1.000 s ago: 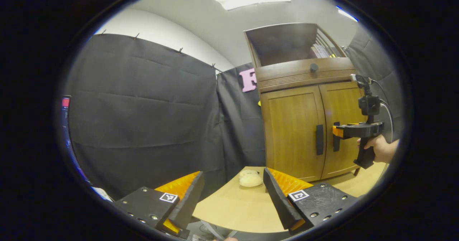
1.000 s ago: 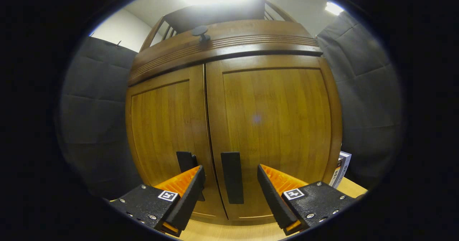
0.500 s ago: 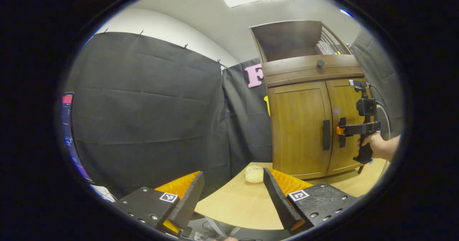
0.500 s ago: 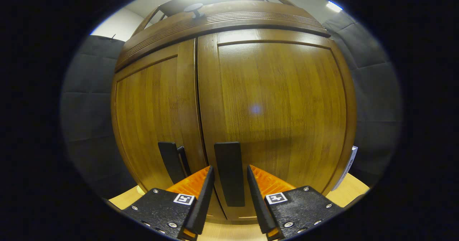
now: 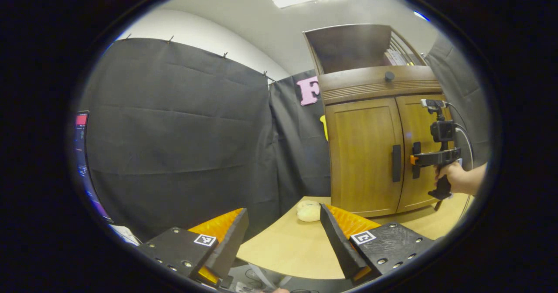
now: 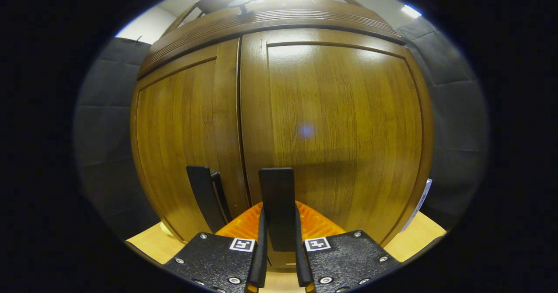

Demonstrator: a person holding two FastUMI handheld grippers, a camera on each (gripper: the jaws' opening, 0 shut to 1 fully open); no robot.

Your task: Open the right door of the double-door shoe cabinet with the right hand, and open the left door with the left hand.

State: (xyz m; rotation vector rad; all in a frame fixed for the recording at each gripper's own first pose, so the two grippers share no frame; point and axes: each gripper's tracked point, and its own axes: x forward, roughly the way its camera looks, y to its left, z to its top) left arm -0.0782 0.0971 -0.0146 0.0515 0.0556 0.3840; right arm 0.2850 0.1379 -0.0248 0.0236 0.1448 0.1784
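Item: brown wooden double-door shoe cabinet (image 6: 305, 110), standing at the far end of a pale wooden tabletop (image 5: 287, 249). Both doors look shut in my two views.

Right gripper (image 6: 279, 240): I have it clamped on the flat black vertical handle of the right door (image 6: 277, 197), a finger pressed on each side. In the left gripper view I see it held by a hand (image 5: 453, 177) at that handle.

Left gripper (image 5: 283, 236): jaws wide, holding nothing, low over the near table edge, well apart from the black handle of the left door (image 5: 396, 163).

Also present: small cream rounded object (image 5: 308, 211) on the table, near the cabinet's foot.

Risks, as I judge them:
- The handle is smooth and narrow; a straight pull rather than an arc around the hinge could slide the fingers off.
- A hard tug may shift the whole cabinet on the table.
- My left approach passes close to the cream object and could knock it.
- The two handles sit just beside each other; reaching in too soon could bump the right gripper.
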